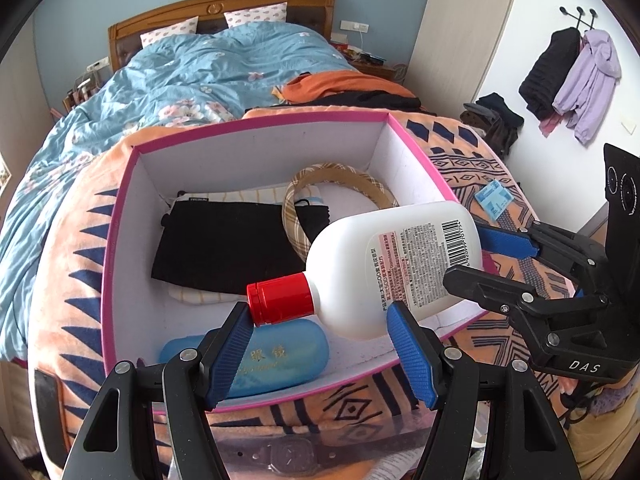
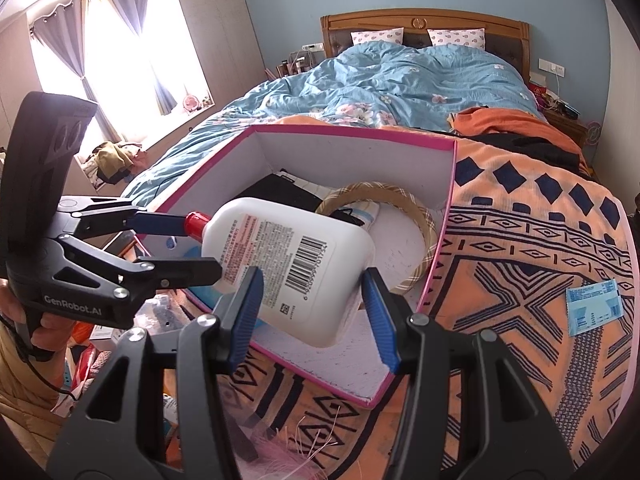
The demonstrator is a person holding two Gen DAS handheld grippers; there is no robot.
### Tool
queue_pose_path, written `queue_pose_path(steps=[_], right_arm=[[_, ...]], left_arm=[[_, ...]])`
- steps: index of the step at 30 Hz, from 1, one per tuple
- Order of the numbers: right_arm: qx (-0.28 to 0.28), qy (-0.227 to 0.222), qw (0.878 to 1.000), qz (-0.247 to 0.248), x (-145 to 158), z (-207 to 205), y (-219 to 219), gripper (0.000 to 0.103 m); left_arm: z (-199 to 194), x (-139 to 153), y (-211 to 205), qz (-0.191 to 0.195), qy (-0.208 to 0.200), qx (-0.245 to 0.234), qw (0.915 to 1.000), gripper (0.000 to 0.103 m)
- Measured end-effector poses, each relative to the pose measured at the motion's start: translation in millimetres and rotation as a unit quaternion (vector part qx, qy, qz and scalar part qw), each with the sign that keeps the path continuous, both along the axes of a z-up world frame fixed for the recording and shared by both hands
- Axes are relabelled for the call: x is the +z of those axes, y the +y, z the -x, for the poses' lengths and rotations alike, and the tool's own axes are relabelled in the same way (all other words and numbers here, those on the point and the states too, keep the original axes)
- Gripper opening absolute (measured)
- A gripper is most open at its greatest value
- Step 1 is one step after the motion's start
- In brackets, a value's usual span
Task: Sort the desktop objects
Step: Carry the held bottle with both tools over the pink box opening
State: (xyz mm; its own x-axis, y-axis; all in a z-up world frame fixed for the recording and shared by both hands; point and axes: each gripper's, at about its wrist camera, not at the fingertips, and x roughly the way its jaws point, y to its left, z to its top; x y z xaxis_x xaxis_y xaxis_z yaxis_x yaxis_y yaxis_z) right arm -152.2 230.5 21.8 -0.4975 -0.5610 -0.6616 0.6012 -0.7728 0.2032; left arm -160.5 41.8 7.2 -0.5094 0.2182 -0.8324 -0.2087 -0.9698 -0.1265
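Note:
A white bottle with a red cap (image 1: pixel 384 268) (image 2: pixel 288 260) lies tilted over the pink-rimmed white box (image 1: pixel 256 148) (image 2: pixel 352 156). My right gripper (image 2: pixel 312 304) (image 1: pixel 480 256) has its blue pads on both sides of the bottle's base. My left gripper (image 1: pixel 320 340) (image 2: pixel 180 244) is at the neck end, one pad touching the cap, its jaws wide. Inside the box lie a black pouch (image 1: pixel 224 240), a plaid hairband (image 1: pixel 340 200) (image 2: pixel 404 236) and a blue glasses case (image 1: pixel 272 356).
The box sits on an orange patterned blanket (image 2: pixel 520 248). A small blue packet (image 2: pixel 592 308) (image 1: pixel 494 198) lies on the blanket to the right. A wristwatch (image 1: pixel 288 456) lies below the box. A bed with a blue quilt (image 2: pixel 400 80) is behind.

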Motion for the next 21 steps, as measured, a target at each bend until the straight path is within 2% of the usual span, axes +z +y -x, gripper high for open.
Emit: queue_pose_path(steps=[21], right_arm=[[0.001, 0.001, 0.998, -0.055, -20, 9, -13, 0.054]], left_arm=[[15, -22, 0, 0.003, -0.03, 0.005, 0.9995, 0.07]])
